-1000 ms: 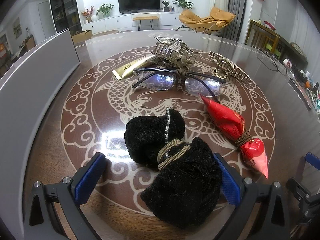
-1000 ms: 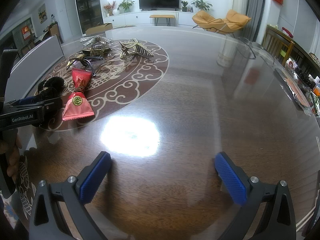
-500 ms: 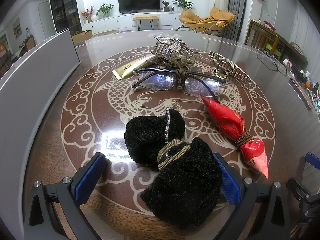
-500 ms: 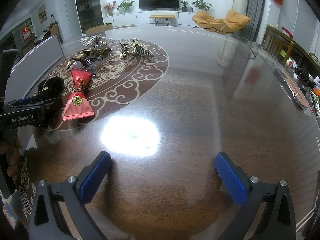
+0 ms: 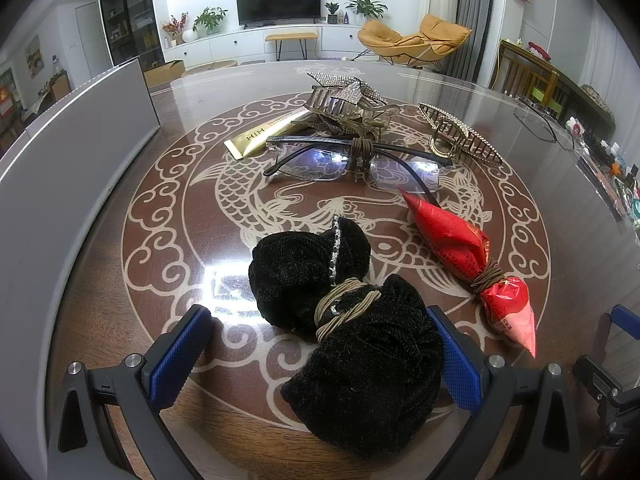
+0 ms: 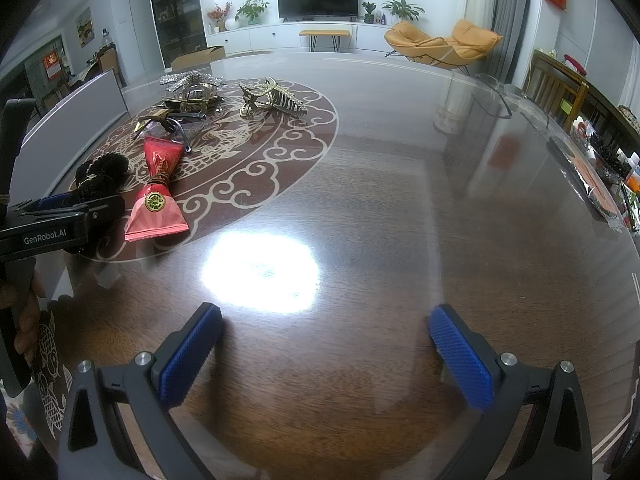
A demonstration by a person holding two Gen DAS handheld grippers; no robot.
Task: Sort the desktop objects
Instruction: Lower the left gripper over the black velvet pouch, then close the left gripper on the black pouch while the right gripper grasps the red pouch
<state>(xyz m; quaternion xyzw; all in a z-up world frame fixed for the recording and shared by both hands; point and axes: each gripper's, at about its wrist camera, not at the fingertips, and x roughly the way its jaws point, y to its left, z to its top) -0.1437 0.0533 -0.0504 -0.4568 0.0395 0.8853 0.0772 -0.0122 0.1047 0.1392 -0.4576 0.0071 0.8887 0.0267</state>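
Note:
A black velvet scrunchie bundle [image 5: 340, 304] tied with a tan band lies between the wide-apart blue pads of my open left gripper [image 5: 320, 356]. To its right is a red packet [image 5: 464, 256] bound with a tan band. Farther back lie glasses [image 5: 352, 160], a gold sachet [image 5: 264, 134], a rhinestone claw clip [image 5: 348, 98] and a second claw clip [image 5: 460, 136]. My right gripper [image 6: 326, 356] hangs open over bare wood. In the right wrist view the red packet [image 6: 158, 196], scrunchie [image 6: 100, 178] and clips [image 6: 272, 98] sit far left.
A grey panel [image 5: 68, 152] stands along the left table side. The dark wooden table [image 6: 400, 220] has a round fish inlay under the objects. A person's hand [image 6: 24, 312] holds the left gripper body [image 6: 52, 232]. Small clutter [image 6: 608, 168] lines the right edge.

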